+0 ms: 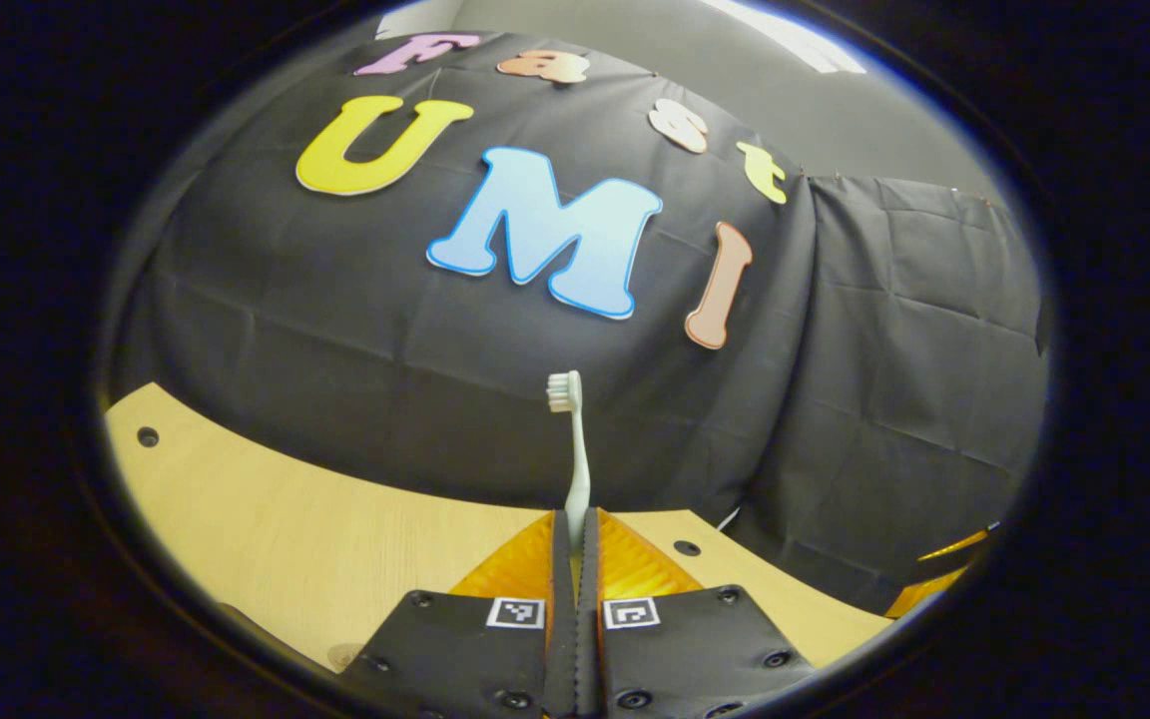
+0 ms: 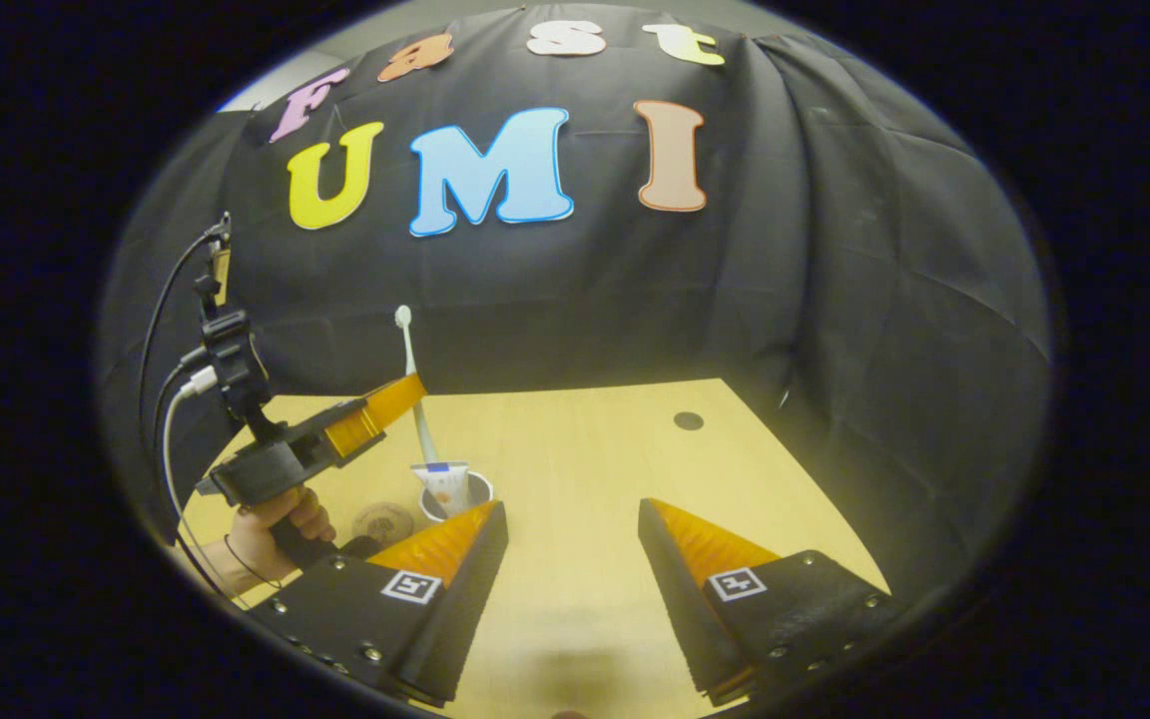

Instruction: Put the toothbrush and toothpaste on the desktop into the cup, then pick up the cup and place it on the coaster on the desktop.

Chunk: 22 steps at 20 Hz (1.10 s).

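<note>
In the left gripper view my left gripper (image 1: 576, 519) is shut on a pale toothbrush (image 1: 572, 449), whose bristle head points up in front of the black cloth. The right gripper view shows the same left gripper (image 2: 405, 391) farther off, held by a hand (image 2: 271, 534), with the toothbrush (image 2: 413, 377) upright above a white cup (image 2: 480, 487). A toothpaste tube (image 2: 443, 486) stands inside that cup. A round brown coaster (image 2: 382, 522) lies on the desk just left of the cup. My right gripper (image 2: 572, 517) is open above the wooden desktop (image 2: 585, 449), to the right of the cup.
The light wooden desktop (image 1: 276, 519) has small dark holes (image 1: 147, 436), one near its back edge (image 2: 688, 420). Black cloth walls close the back and the right side. Cables (image 2: 171, 399) hang from the left gripper's handle.
</note>
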Each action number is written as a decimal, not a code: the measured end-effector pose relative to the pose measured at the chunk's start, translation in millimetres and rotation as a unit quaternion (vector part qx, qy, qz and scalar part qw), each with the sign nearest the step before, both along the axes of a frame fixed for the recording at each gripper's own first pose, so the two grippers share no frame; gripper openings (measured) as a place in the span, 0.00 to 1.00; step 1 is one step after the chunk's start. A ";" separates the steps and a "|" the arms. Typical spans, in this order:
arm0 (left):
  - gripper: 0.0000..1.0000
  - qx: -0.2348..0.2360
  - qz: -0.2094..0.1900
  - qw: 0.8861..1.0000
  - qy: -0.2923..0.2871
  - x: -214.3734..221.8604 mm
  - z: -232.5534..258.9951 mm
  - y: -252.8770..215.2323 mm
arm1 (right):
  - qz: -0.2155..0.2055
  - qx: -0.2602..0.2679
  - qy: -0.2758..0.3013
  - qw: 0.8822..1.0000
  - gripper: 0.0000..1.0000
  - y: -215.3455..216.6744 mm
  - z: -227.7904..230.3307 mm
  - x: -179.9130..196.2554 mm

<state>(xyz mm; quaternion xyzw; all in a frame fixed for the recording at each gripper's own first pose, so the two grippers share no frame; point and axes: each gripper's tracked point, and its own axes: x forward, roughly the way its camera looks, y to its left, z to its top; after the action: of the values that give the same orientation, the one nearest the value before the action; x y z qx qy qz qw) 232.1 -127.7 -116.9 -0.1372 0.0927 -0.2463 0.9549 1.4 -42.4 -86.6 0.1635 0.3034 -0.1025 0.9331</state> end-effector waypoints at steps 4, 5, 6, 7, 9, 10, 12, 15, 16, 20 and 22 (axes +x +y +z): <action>0.07 0.016 -0.008 1.000 0.021 -6.8 -23.7 -3.8 | 0.004 0.008 0.000 1.000 0.82 2.6 -3.4 3.3; 0.06 0.023 -0.008 0.999 0.022 -8.1 -27.7 -4.3 | 0.005 0.011 0.001 1.000 0.82 3.6 -5.1 4.0; 0.09 0.031 -0.009 0.999 0.025 -10.3 -31.0 -4.5 | 0.007 0.013 0.002 1.000 0.82 4.5 -6.1 4.7; 0.08 0.037 -0.010 0.999 0.029 -11.2 -35.4 -4.8 | 0.010 0.013 0.004 1.000 0.82 4.9 -8.5 4.4; 0.10 0.046 -0.012 0.998 0.038 -14.8 -43.4 -4.0 | 0.015 0.015 0.005 1.000 0.82 7.6 -9.8 4.7; 0.12 0.044 -0.014 0.998 0.039 -16.1 -42.1 -5.0 | 0.017 0.016 0.005 1.000 0.82 9.1 -9.9 5.6; 0.12 0.046 -0.013 0.998 0.042 -19.4 -42.0 -4.2 | 0.022 0.018 0.005 1.000 0.82 10.8 -8.9 4.8; 0.18 0.058 -0.007 0.997 0.050 -22.6 -44.6 0.5 | 0.027 0.019 0.002 0.999 0.82 12.8 -8.4 4.7; 0.18 0.057 -0.007 0.997 0.055 -25.2 -45.9 2.1 | 0.030 0.020 0.000 0.999 0.82 13.4 -7.2 6.1; 0.21 0.054 0.011 0.996 0.069 -35.4 -45.0 17.4 | 0.045 0.021 -0.004 0.999 0.82 20.5 -5.7 10.3; 0.27 0.062 0.025 0.995 0.070 -40.1 -41.2 29.0 | 0.057 0.025 -0.003 0.998 0.82 29.0 -6.4 11.7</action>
<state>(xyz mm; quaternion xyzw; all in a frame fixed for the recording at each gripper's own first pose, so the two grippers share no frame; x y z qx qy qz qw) 192.1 -98.8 -158.0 -0.0975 0.1712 -0.2057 0.9586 13.1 -13.5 -93.0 0.1692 0.3118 -0.0410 0.9340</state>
